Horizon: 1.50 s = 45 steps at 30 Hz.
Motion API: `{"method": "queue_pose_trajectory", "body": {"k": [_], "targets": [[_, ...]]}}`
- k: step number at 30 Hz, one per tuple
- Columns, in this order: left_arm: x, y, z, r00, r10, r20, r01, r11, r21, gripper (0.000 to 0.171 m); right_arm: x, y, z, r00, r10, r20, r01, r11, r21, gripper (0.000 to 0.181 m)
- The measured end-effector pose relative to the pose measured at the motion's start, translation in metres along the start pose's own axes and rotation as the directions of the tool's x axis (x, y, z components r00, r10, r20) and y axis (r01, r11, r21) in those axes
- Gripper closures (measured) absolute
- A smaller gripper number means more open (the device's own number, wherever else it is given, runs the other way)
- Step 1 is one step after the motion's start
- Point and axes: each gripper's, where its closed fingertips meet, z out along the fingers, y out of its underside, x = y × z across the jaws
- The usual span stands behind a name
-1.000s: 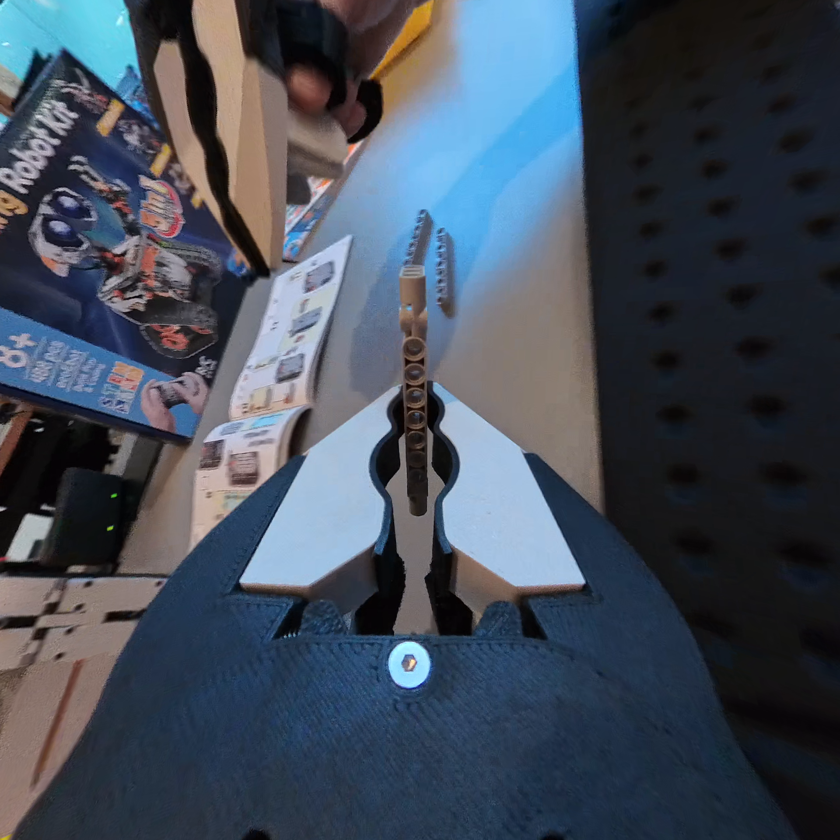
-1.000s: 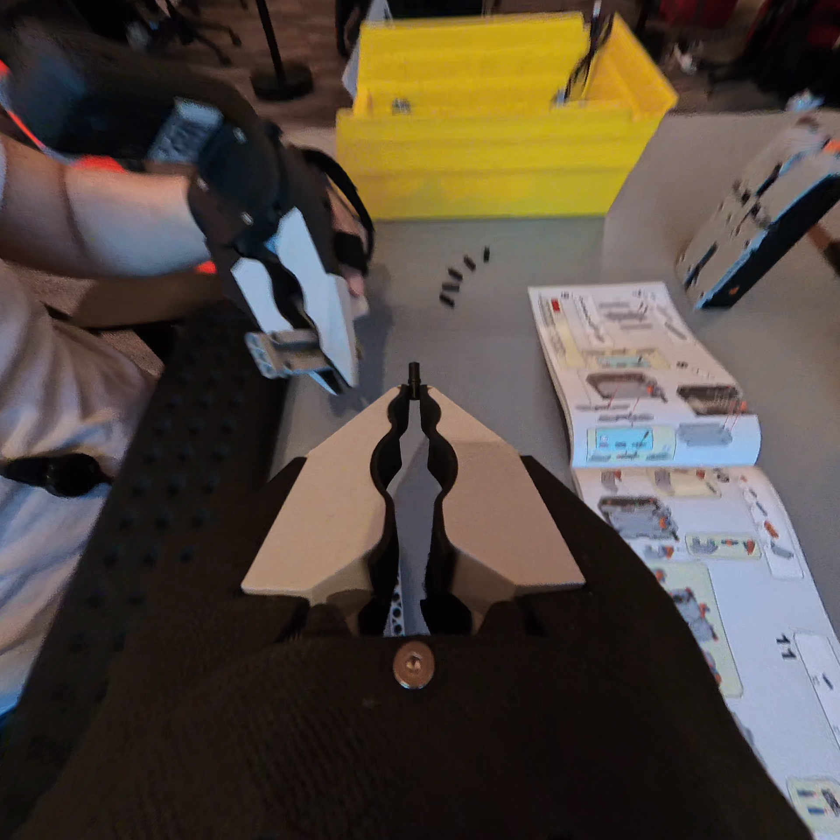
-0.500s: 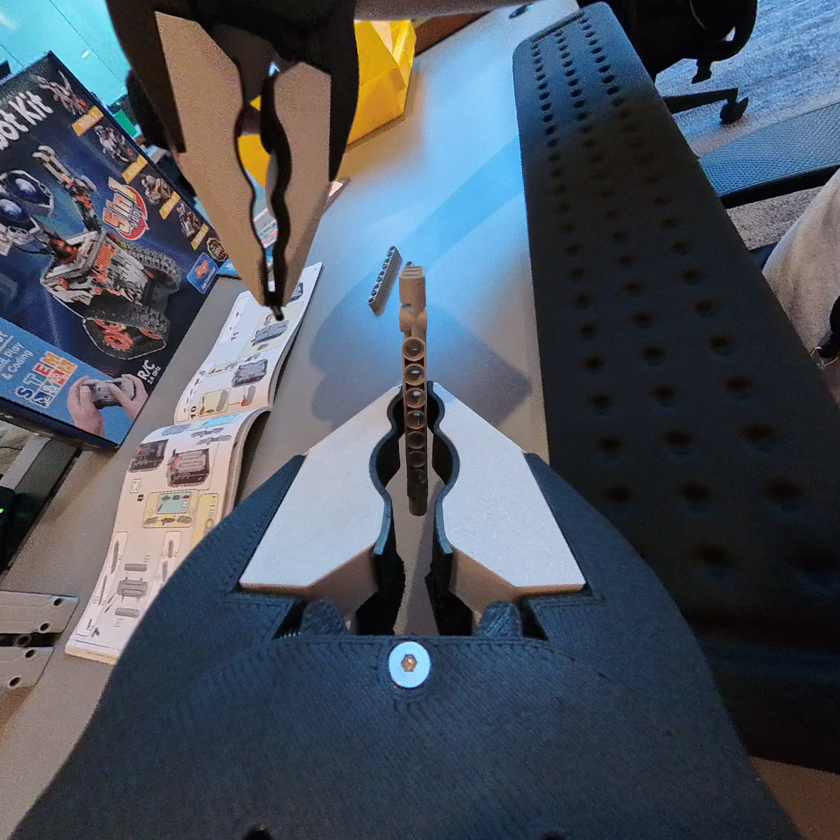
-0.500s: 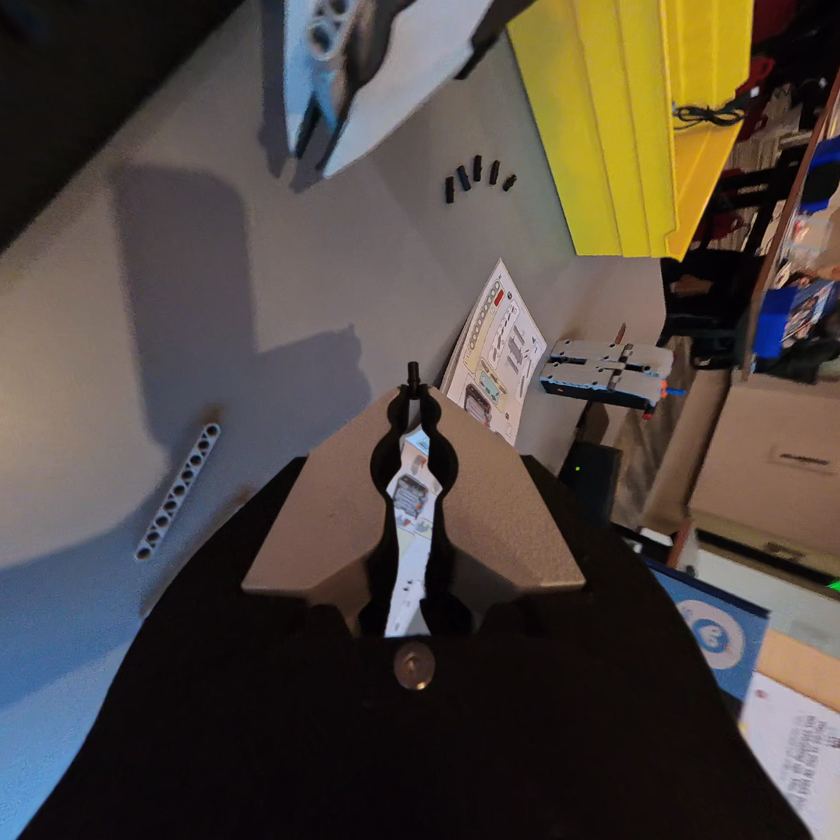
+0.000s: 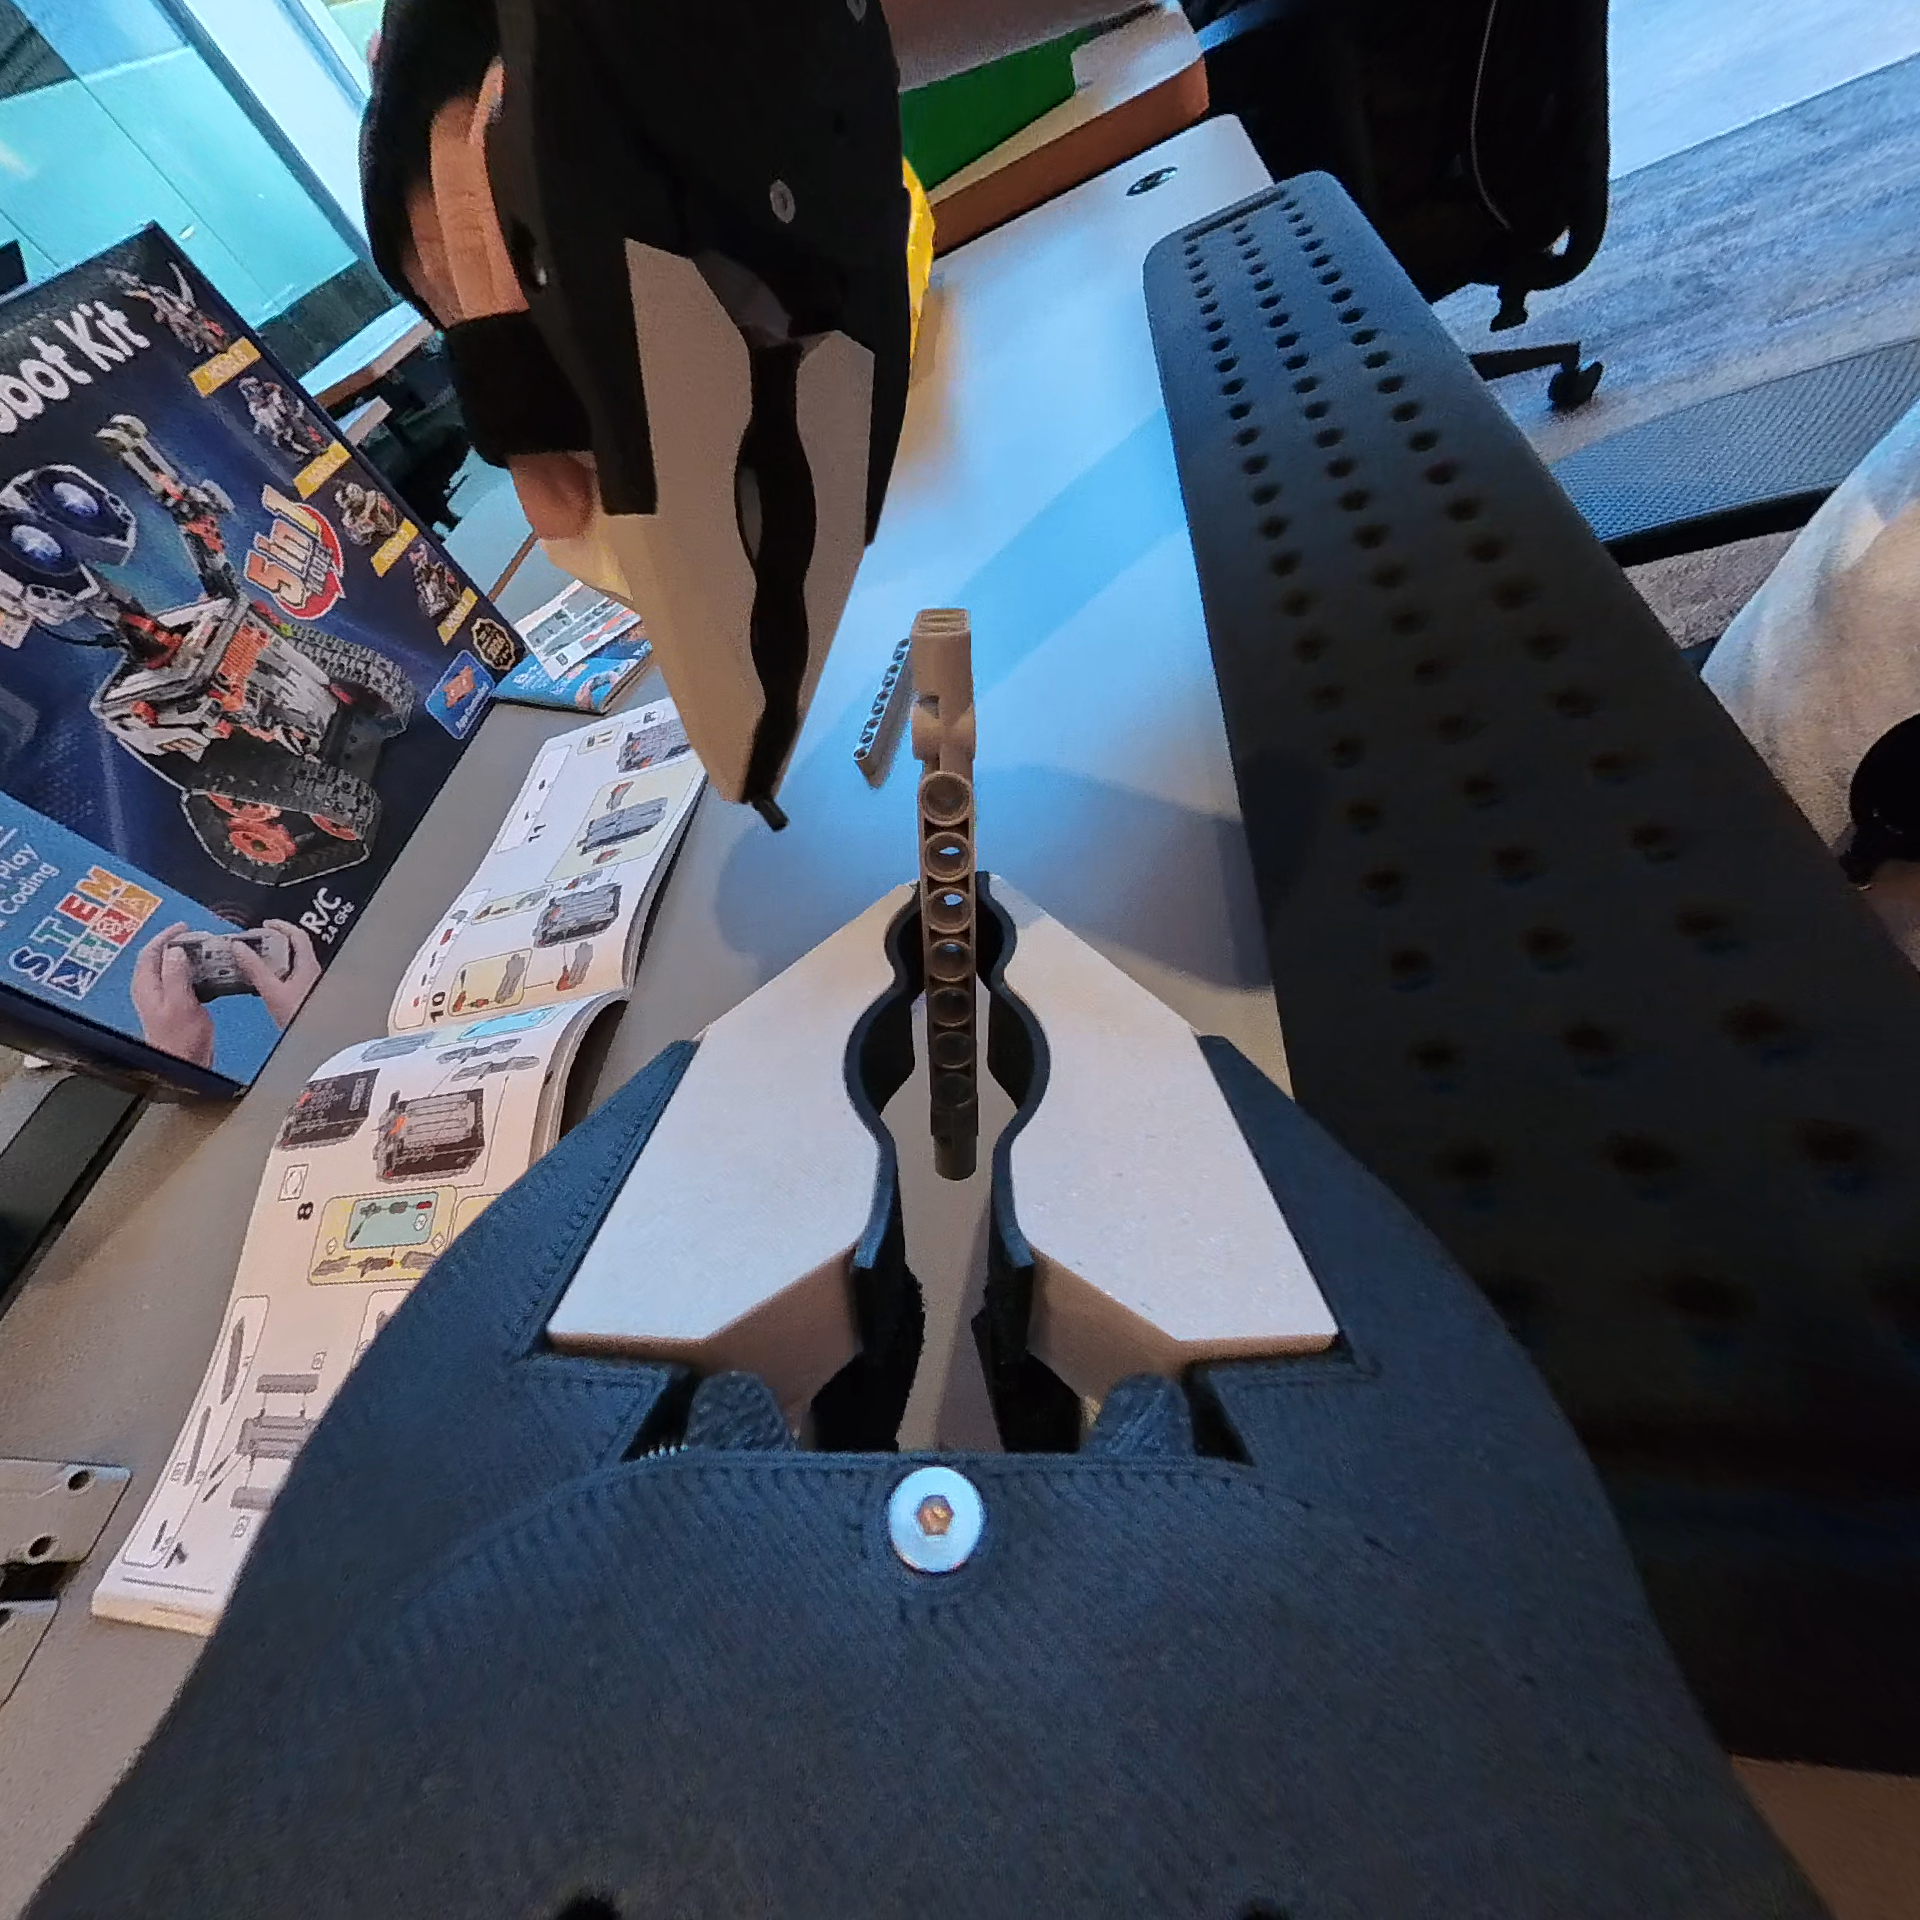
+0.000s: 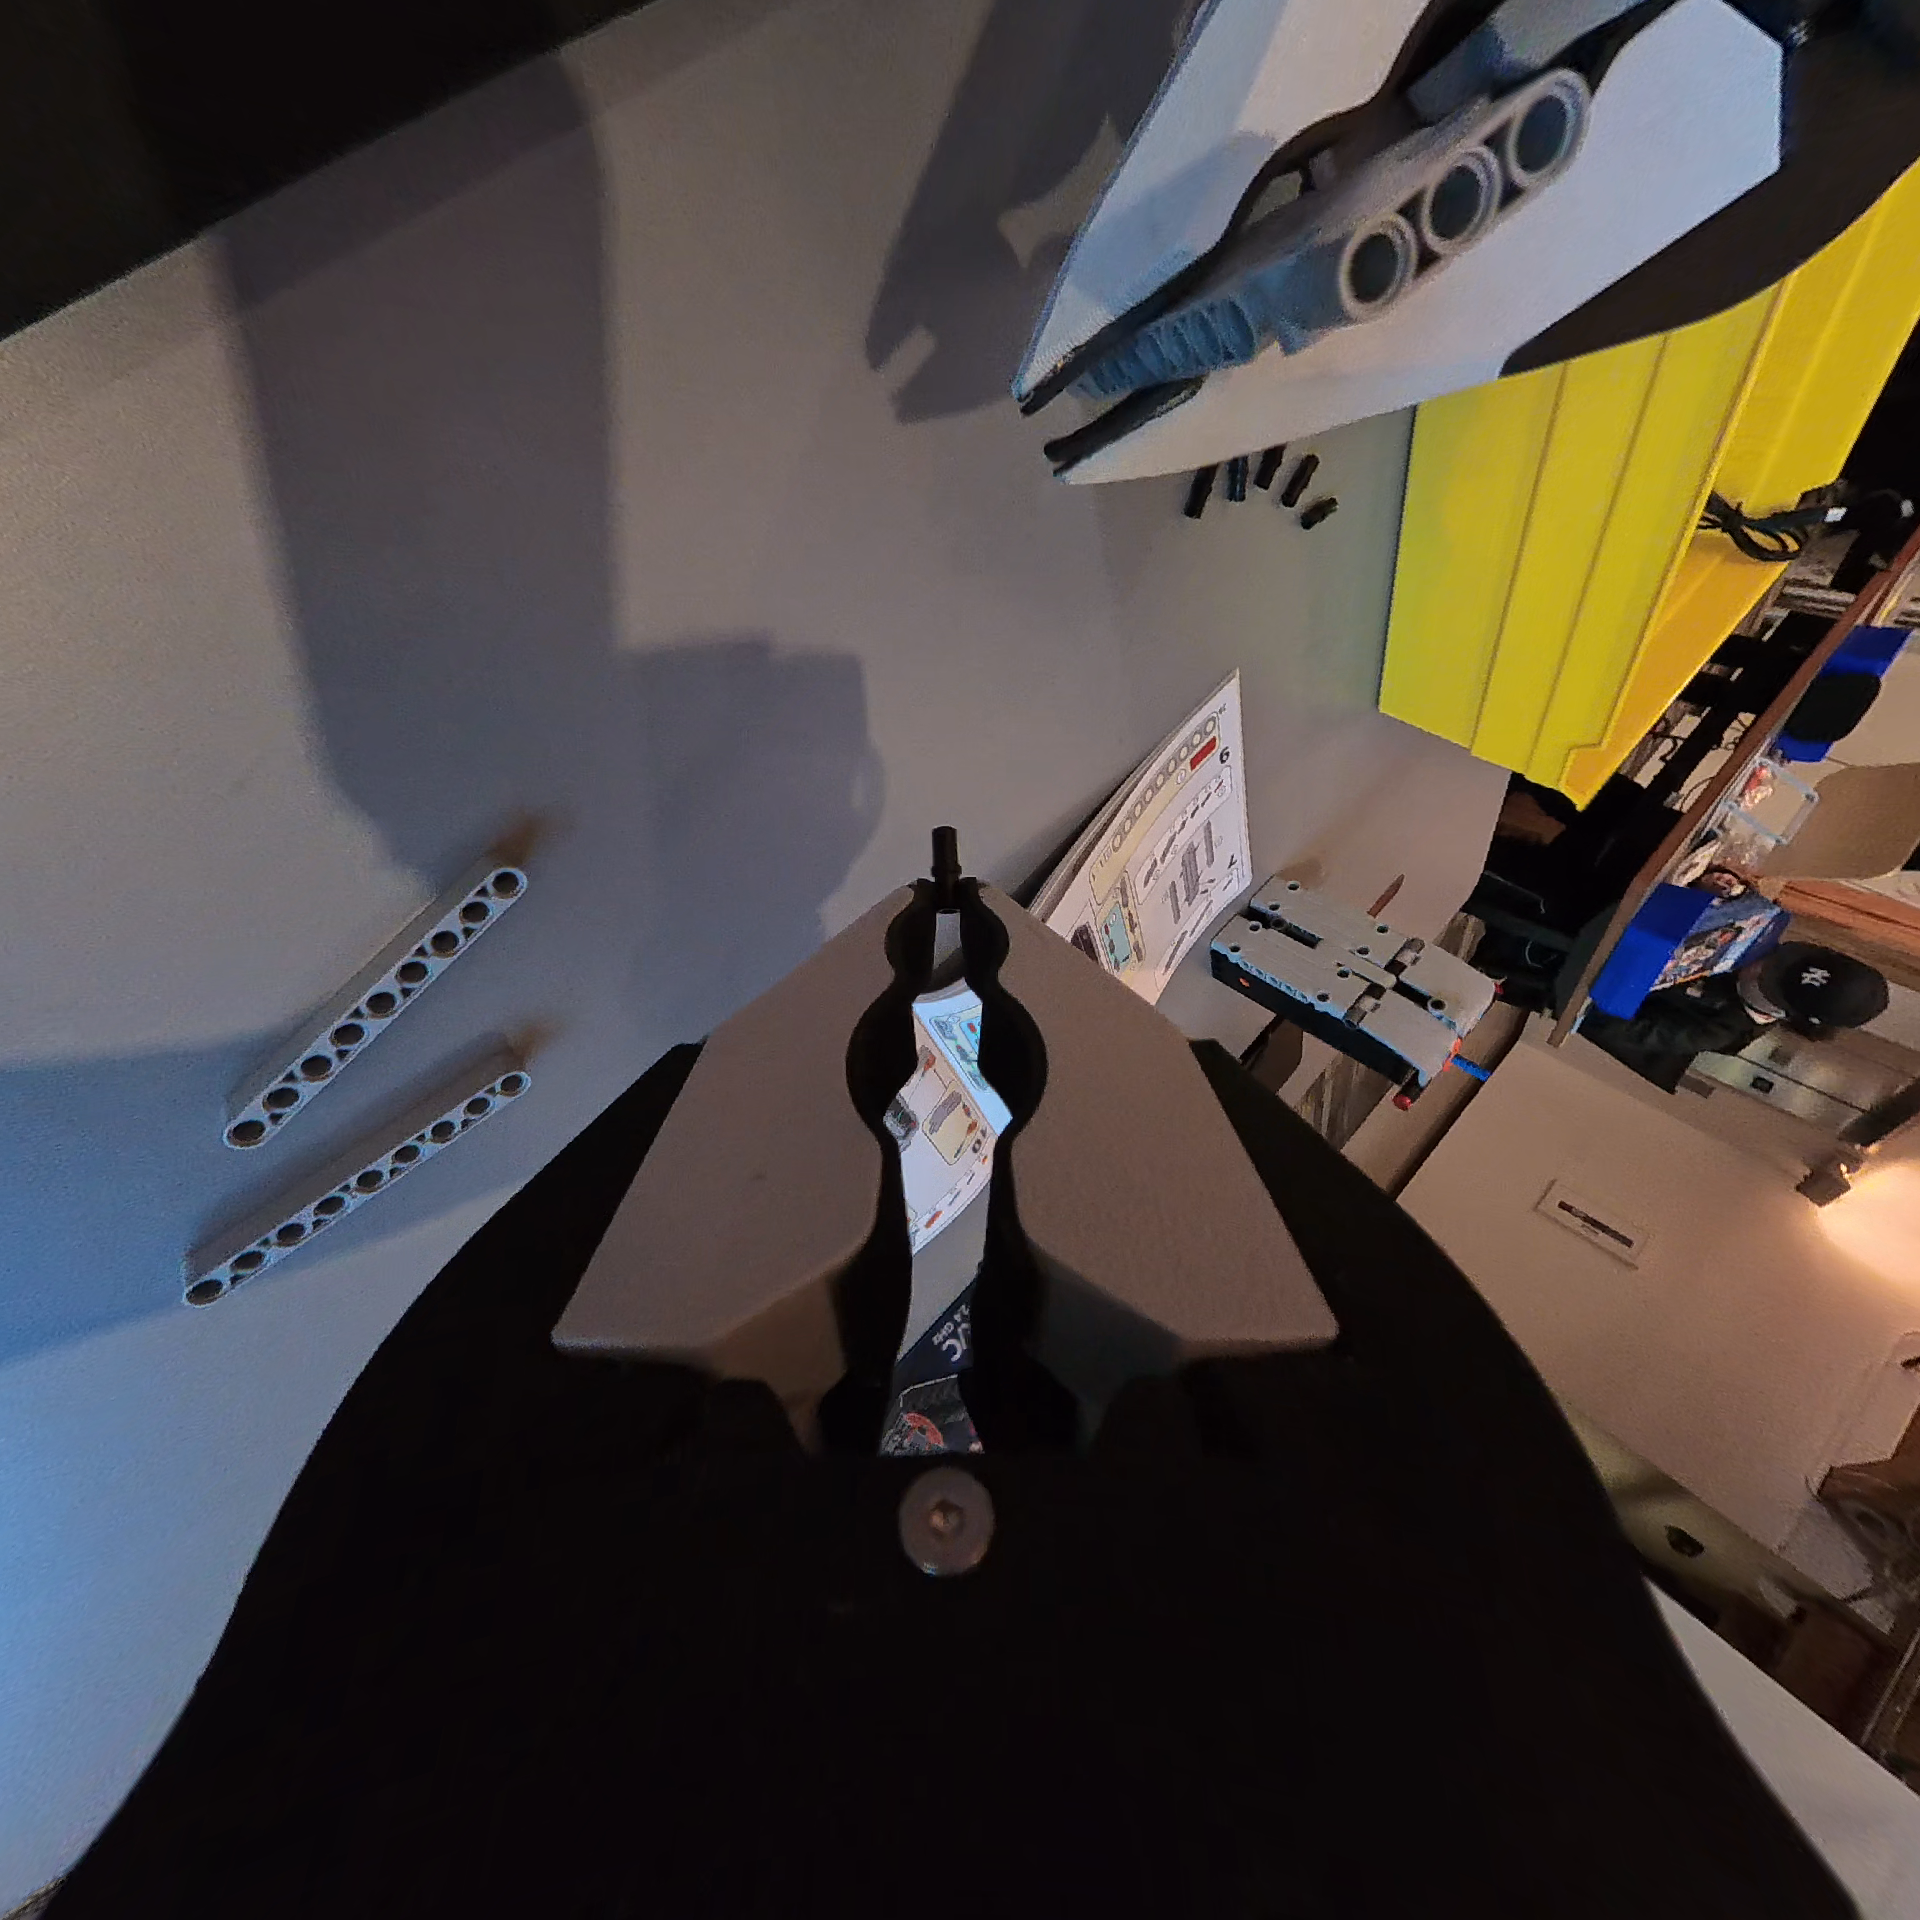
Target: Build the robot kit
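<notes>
Clamping a tan plastic beam with a row of round holes (image 5: pixel 948 935), the left gripper (image 5: pixel 948 896) holds it between its tips so that it sticks out toward 12 o'clock, a short connector piece at its far end. At 10 o'clock from that beam hangs the right gripper (image 5: pixel 767 800), pointing down, its tips pinched on a small black peg (image 5: pixel 774 816). In the right wrist view the same peg (image 6: pixel 944 854) juts from the closed tips of the right gripper (image 6: pixel 944 902).

On the grey tabletop (image 6: pixel 644 540), two pale grey flat beams with holes (image 6: pixel 374 1008) lie side by side at 9 o'clock from the right gripper. A cluster of small black pins (image 6: pixel 1259 483) sits at 1 o'clock, just beside a yellow plastic bin (image 6: pixel 1558 561). An open instruction booklet (image 5: pixel 416 1122) lies at 9 o'clock in the left wrist view, with a blue toy kit box (image 5: pixel 187 665) beyond it. A long black perforated panel (image 5: pixel 1507 831) runs along 3 o'clock.
</notes>
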Motion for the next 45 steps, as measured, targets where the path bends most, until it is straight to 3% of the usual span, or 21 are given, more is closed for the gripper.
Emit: {"method": "queue_pose_trajectory", "body": {"k": [8,14,17,20,23,28,32,34,40,45], "targets": [[-0.008,0.001,0.000,0.999,-0.025,0.042,0.024,1.000,0.015,0.167,0.011,-0.017,-0.006,0.997,0.054,-0.046,-0.052,0.997,0.050,0.177],[-0.030,0.003,-0.007,0.986,0.012,0.164,-0.008,1.000,-0.022,0.167,0.016,-0.025,-0.015,0.939,0.313,-0.141,-0.287,0.941,0.177,0.177],[-0.048,-0.006,-0.015,0.955,0.134,0.263,-0.115,0.989,-0.089,0.167,0.024,-0.022,-0.021,0.879,0.410,-0.242,-0.360,0.905,0.225,0.177],[-0.060,-0.024,-0.018,0.886,0.358,0.294,-0.307,0.929,-0.206,0.167,0.037,-0.018,-0.027,0.793,0.521,-0.317,-0.435,0.848,0.304,0.177],[-0.080,-0.039,-0.022,0.760,0.575,0.303,-0.476,0.810,-0.344,0.167,0.054,-0.019,-0.037,0.714,0.608,-0.348,-0.464,0.782,0.416,0.177],[-0.116,-0.045,-0.036,0.677,0.661,0.324,-0.476,0.728,-0.493,0.167,0.064,-0.018,-0.051,0.619,0.693,-0.370,-0.524,0.715,0.463,0.177],[-0.131,-0.054,-0.048,0.539,0.772,0.338,-0.503,0.616,-0.606,0.167,0.072,-0.029,-0.074,0.572,0.724,-0.385,-0.520,0.683,0.513,0.178],[-0.131,-0.061,-0.048,0.476,0.815,0.330,-0.528,0.565,-0.634,0.167,0.076,-0.035,-0.085,0.580,0.718,-0.385,-0.492,0.685,0.537,0.178],[-0.121,-0.084,-0.039,0.425,0.858,0.289,-0.595,0.505,-0.626,0.167,0.081,-0.053,-0.105,0.687,0.635,-0.355,-0.390,0.733,0.557,0.178],[-0.110,-0.102,-0.039,0.423,0.859,0.289,-0.631,0.508,-0.587,0.167,0.093,-0.057,-0.133,0.689,0.646,-0.329,-0.355,0.696,0.624,0.178]]}}
